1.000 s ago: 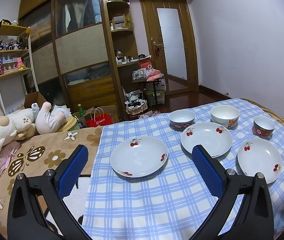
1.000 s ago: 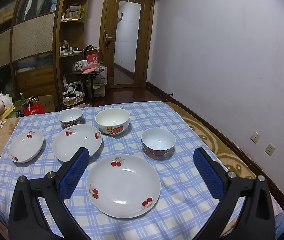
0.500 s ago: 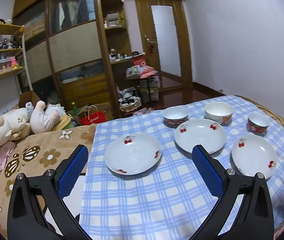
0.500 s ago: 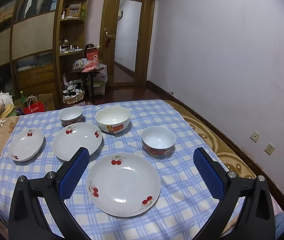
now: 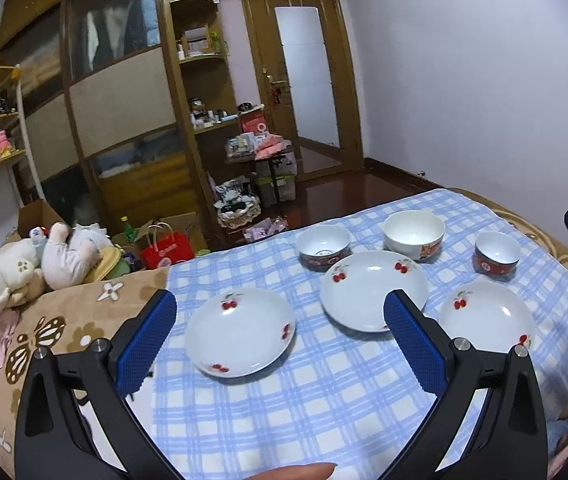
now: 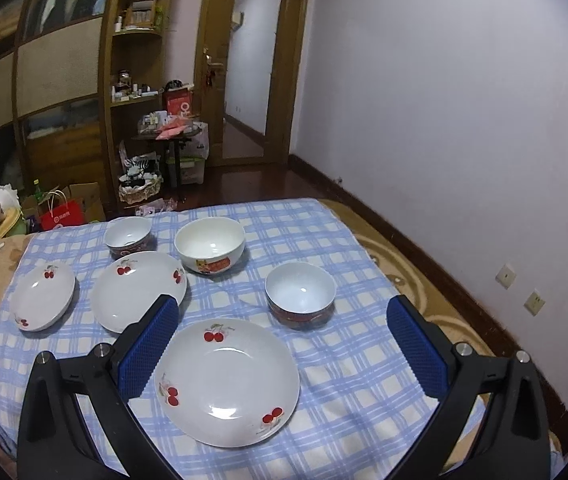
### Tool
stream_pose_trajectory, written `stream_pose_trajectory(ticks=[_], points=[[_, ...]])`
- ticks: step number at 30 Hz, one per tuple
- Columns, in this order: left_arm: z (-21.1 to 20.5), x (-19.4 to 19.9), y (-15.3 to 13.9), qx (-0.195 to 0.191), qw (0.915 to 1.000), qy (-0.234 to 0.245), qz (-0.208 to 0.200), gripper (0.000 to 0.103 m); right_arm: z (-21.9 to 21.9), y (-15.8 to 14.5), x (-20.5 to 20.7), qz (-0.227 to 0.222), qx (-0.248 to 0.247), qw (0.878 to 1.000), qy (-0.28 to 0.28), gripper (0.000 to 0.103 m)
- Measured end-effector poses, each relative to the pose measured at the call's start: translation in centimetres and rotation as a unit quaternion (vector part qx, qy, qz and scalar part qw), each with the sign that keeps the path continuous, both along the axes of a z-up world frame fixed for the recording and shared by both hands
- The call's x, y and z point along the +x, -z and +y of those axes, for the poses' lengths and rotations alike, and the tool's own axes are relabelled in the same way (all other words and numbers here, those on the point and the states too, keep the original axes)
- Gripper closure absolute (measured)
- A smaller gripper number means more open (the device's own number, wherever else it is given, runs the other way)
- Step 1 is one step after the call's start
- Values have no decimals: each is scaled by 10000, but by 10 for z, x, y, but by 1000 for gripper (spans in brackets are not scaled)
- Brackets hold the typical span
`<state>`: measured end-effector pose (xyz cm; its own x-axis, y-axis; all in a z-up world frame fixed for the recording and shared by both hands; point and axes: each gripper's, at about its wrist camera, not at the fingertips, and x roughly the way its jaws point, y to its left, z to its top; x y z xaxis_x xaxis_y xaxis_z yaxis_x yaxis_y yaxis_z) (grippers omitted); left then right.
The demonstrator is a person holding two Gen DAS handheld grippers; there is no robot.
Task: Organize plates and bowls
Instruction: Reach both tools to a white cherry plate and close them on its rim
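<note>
Three white cherry-printed plates, three bowls.

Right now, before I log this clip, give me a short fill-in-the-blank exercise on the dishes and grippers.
1. The blue-and-white checked cloth carries ___ white cherry-print plates.
2. The number of bowls on it is ___.
3. The large white bowl with an orange label stands ___.
4. The left gripper and right gripper both have their jaws ___.

Missing words: three; three; empty; open
</note>
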<state>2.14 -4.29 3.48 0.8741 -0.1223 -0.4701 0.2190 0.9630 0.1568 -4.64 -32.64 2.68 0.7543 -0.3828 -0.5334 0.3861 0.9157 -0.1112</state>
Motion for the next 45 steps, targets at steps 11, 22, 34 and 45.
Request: stream_pose_trajectory(ticks=[11,22,34,45], points=[[-47,57,13,-223,9963,392,732,1,-39,12,33,145,467,9984,279,0],[-118,93,67,45,9822,1222,1428,1,-71,52,60,603,658,9948,486,0],[-162,101,121,268,9629,1745,2041,1,-94,100,84,1418,808,9852,519,10],[-174,101,156,512,9512,1777,2470,1,-95,129,99,2026,922,9743,340,23]])
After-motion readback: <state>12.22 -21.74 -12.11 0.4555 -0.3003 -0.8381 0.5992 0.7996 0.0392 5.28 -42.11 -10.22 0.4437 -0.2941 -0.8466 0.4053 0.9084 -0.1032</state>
